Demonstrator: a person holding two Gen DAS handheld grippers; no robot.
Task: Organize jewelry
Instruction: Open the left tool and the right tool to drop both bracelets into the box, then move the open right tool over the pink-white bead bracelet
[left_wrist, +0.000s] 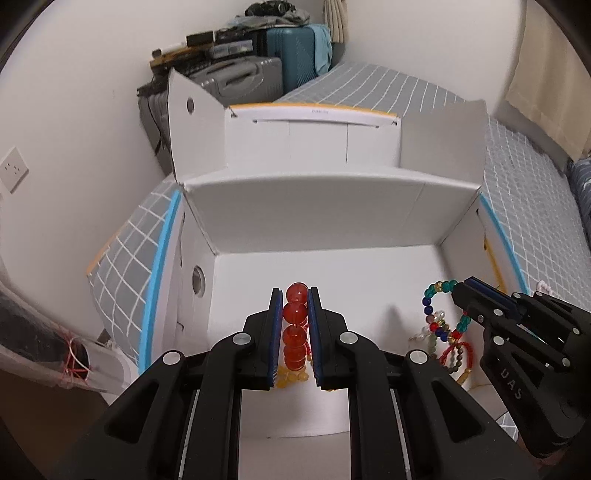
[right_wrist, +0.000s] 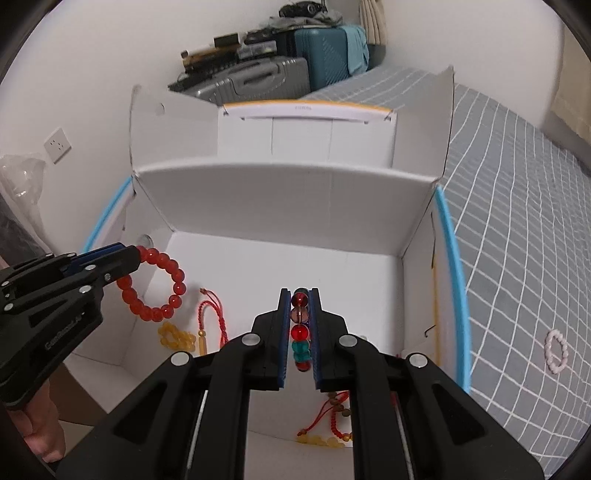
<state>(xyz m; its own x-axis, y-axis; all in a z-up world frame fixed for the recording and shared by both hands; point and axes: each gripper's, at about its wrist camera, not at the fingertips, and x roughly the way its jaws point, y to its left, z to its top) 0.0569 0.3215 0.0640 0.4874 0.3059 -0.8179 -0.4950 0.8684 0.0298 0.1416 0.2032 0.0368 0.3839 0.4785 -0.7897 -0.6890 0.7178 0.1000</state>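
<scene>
My left gripper (left_wrist: 296, 295) is shut on a red bead bracelet (left_wrist: 295, 328) and holds it over the left part of the open white box (left_wrist: 325, 273). From the right wrist view the left gripper (right_wrist: 135, 254) comes in from the left with the red bead bracelet (right_wrist: 155, 288) hanging as a ring. My right gripper (right_wrist: 299, 293) is shut on a multicoloured bead bracelet (right_wrist: 300, 332) above the box floor (right_wrist: 288, 269). The left wrist view shows that right gripper (left_wrist: 461, 288) and the multicoloured bracelet (left_wrist: 439, 306) dangling from it.
On the box floor lie a yellow bead bracelet (right_wrist: 175, 336), red cord bracelets (right_wrist: 210, 314) and more beads (right_wrist: 328, 424). A pale pink bracelet (right_wrist: 557, 350) lies on the grey checked bedcover (right_wrist: 517, 221) right of the box. Suitcases (right_wrist: 295, 66) stand behind.
</scene>
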